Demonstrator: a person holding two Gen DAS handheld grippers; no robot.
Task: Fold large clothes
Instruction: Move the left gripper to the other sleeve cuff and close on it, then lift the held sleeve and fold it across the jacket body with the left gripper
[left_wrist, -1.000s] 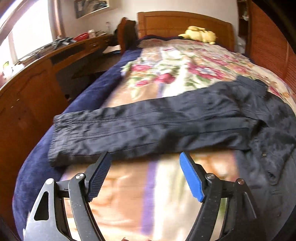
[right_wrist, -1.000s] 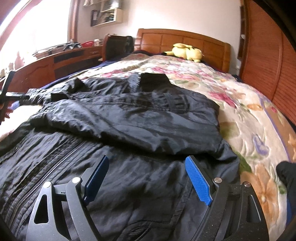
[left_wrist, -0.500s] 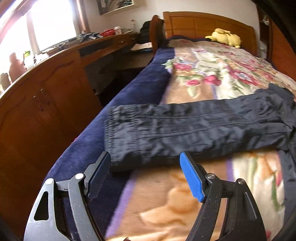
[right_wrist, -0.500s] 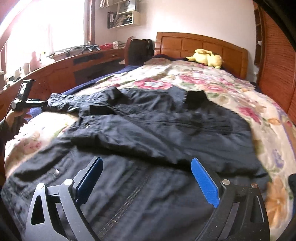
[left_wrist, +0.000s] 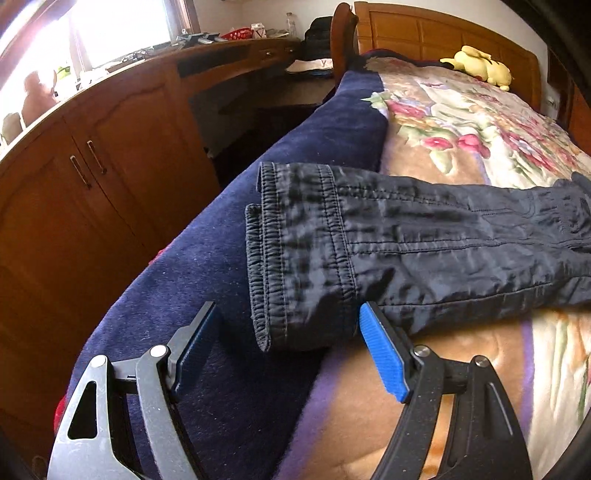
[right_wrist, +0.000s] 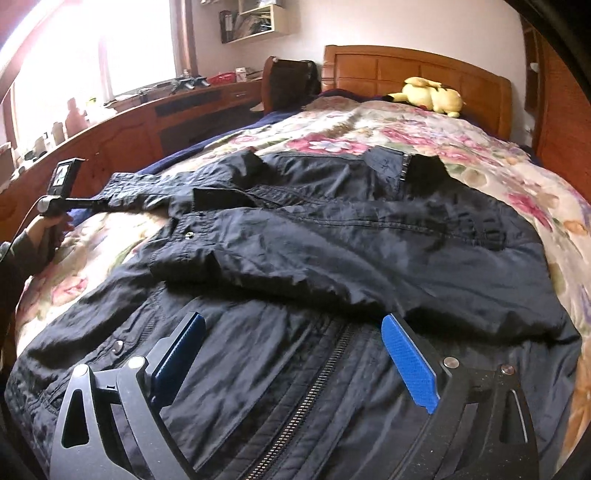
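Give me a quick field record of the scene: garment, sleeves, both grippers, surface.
garment: black zip-front jacket spread front-up on the bed
near sleeve: folded across the chest
far sleeve: stretched out sideways, elastic cuff over the dark blue blanket edge
left gripper: open, just short of the cuff, not gripping
right gripper: open above the zipper, jaws have just widened, nothing clamped
surface: floral quilt
other: yellow plush toy by the wooden headboard
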